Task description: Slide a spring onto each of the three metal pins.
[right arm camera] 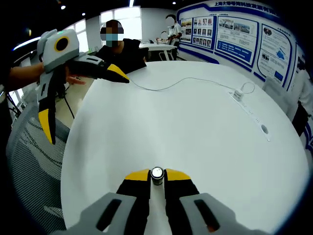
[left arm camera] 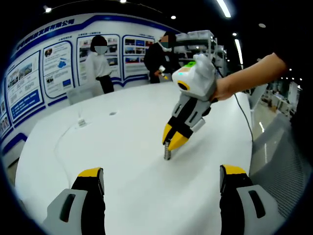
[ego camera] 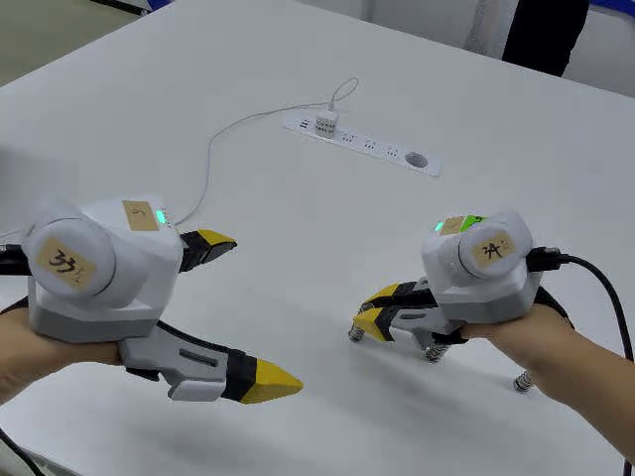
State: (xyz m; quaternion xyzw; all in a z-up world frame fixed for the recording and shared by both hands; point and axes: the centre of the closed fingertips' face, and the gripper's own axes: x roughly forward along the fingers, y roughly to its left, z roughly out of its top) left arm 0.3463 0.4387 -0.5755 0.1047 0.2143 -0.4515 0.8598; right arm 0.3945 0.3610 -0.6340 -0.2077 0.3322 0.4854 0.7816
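spring stands upright on the white table, its top clamped in the right gripper. two other springs stand near, below that gripper and wrist. left gripper well apart, jaws spread, empty. bare tabletop between them, power strip far back.

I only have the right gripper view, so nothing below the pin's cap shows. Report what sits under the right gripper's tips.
Observer: In the left gripper view, a coiled spring rings the pin below the shut tips of the right gripper and reaches down to the table.
Operator: Now count the rest.
Observer: The head view shows a second spring and a third spring upright on the table beside that gripper. I cannot tell whether pins run through them.
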